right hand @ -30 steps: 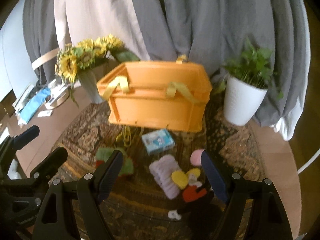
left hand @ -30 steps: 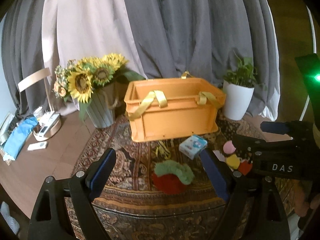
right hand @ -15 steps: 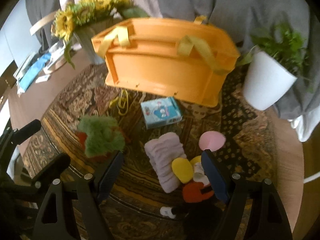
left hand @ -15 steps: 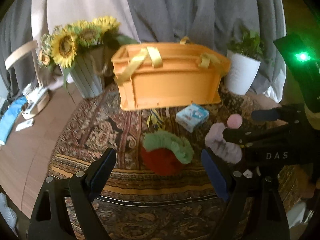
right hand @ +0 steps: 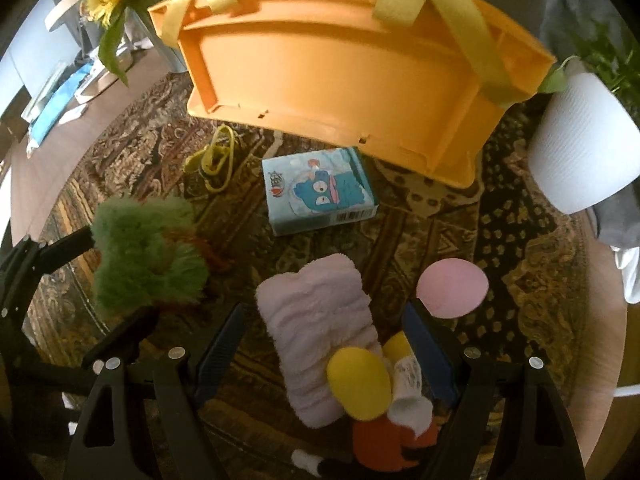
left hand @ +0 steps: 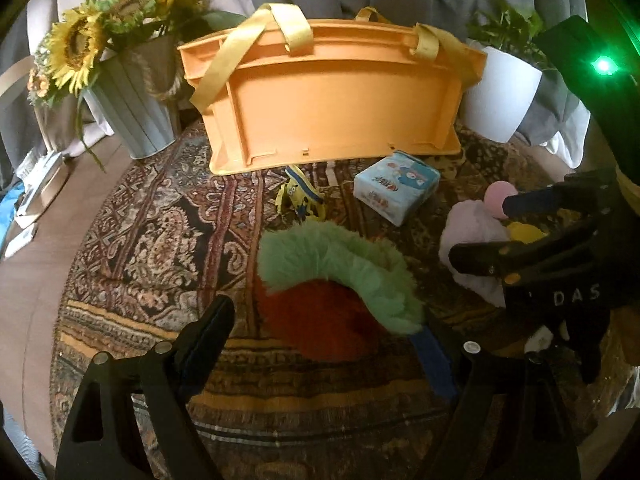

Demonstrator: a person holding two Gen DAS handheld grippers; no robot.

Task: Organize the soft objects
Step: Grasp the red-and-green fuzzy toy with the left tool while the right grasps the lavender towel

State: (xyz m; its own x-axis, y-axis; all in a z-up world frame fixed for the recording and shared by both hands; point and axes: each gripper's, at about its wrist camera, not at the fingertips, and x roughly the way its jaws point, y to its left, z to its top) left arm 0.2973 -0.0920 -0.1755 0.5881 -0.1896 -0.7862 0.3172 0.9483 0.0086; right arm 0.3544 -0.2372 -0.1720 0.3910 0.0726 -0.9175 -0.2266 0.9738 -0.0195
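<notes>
- The left tool points down at a fluffy toy with a green ruff over a red body. Its jaws are closing, with the toy between them; the right finger's blue pad sits just beside the green fur, and whether it touches cannot be told. The left finger is clear of the toy, so nothing is gripped.
- The right tool hangs released over a pale pink plush towel, which lies between its spread fingers. Neither pad visibly presses on it.
- On the near end of the towel lies a doll with a yellow oval, a white part and an orange part.
- A pink disc lies on the rug just right of the towel.
- A light blue tissue pack with a cartoon print lies farther off, near the middle of the rug.
- Left of the pack lies a small yellow strap toy.
- An orange crate with yellow straps stands at the far side of the patterned rug.
- Sunflowers in a grey ribbed pot stand left of the crate, and a white plant pot stands to its right.
- The rug covers a round wooden table.
</notes>
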